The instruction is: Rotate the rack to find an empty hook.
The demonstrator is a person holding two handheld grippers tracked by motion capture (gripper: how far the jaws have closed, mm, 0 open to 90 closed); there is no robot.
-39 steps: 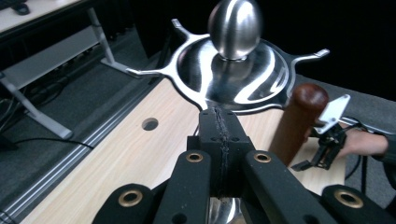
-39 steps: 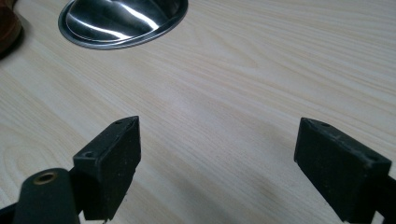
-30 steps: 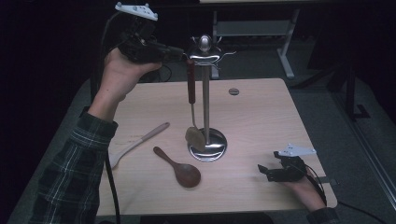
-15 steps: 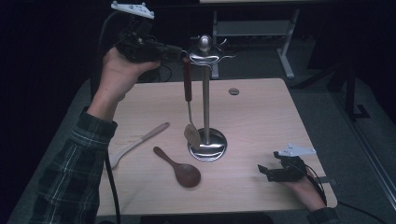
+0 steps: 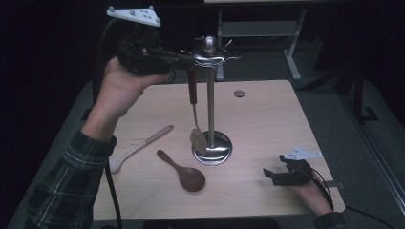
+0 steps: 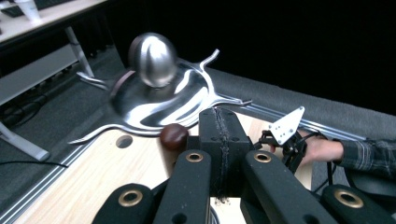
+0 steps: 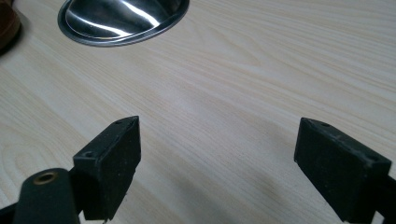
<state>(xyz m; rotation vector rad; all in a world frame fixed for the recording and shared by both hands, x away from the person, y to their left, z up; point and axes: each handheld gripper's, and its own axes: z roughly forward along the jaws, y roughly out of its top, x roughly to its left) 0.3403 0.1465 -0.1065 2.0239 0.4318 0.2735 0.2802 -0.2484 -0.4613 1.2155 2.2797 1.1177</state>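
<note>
My left gripper (image 5: 187, 61) is raised beside the top of a metal hook stand (image 5: 210, 95), jaws shut. A utensil (image 5: 192, 93) with a red-brown handle and a small metal blade hangs straight down from the jaw tips, close to the stand's pole. In the left gripper view the pads (image 6: 218, 122) meet on a dark thread, and the handle's brown end (image 6: 173, 136) sits just left of them under the stand's knob (image 6: 153, 58). My right gripper (image 5: 270, 175) rests low at the table's front right, open with nothing between its jaws (image 7: 217, 158).
A pale wooden spoon (image 5: 143, 143) and a dark wooden spoon (image 5: 186, 174) lie on the light wood table (image 5: 267, 124), left of the stand's round base (image 5: 212, 149). A small round grommet (image 5: 239, 93) sits near the far edge. Desk legs stand beyond the table.
My left gripper has shifted slightly left with the hanging utensil, which moved a little away from the pole. The right gripper has stayed in place.
</note>
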